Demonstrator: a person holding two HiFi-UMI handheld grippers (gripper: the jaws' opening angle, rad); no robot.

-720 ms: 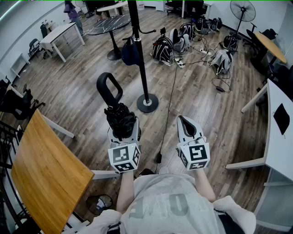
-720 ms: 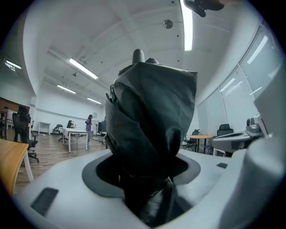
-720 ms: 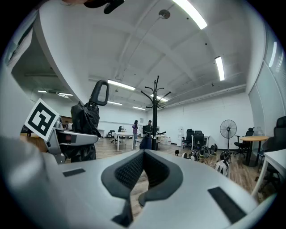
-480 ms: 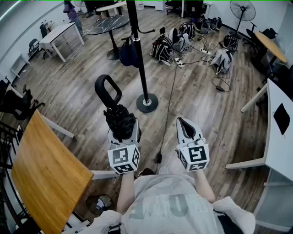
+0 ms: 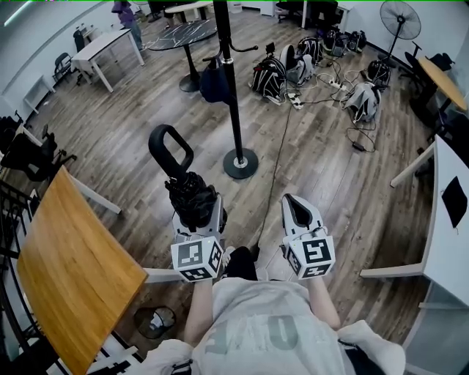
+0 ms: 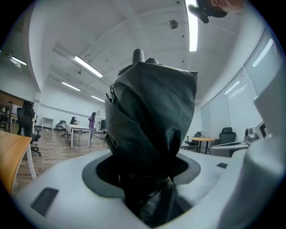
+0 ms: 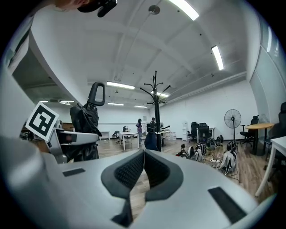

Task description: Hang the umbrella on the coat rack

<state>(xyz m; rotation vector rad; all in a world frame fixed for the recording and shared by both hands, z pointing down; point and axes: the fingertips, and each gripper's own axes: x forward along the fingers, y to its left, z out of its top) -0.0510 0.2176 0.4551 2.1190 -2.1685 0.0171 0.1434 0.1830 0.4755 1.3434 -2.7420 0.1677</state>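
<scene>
- The folded black umbrella (image 5: 192,199) is seen upright in the left tool (image 5: 196,217). Its bundled canopy is pinched between the two jaws and its loop handle (image 5: 170,149) is uppermost.
- In the left gripper view the umbrella (image 6: 152,134) is shown filling the gap of the left tool (image 6: 148,172). Dark fabric is pressed by the pads on both sides, and the jaws are held wide by that bundle.
- The right tool (image 5: 294,203) is carried just beside it, on the right, with nothing gripped.
- In the right gripper view the right tool (image 7: 143,157) is shown with its pads pressed together at the tips, and only floor is seen beyond them.
- In that same view the umbrella (image 7: 87,120) is caught at the left, handle on top, and the coat rack (image 7: 156,109) is seen farther off, to its right.
- The coat rack (image 5: 233,95) is found ahead on the wooden floor (image 5: 132,146), beyond both tools and well apart from the umbrella.
- A dark blue item (image 5: 214,82) is hung on the left side of the rack's pole.
- A wooden worktop (image 5: 73,271) is seen at the person's left.
- Backpacks (image 5: 272,73) and cables are scattered on the floor past the rack, and a standing fan (image 5: 400,20) is placed at the far right.
</scene>
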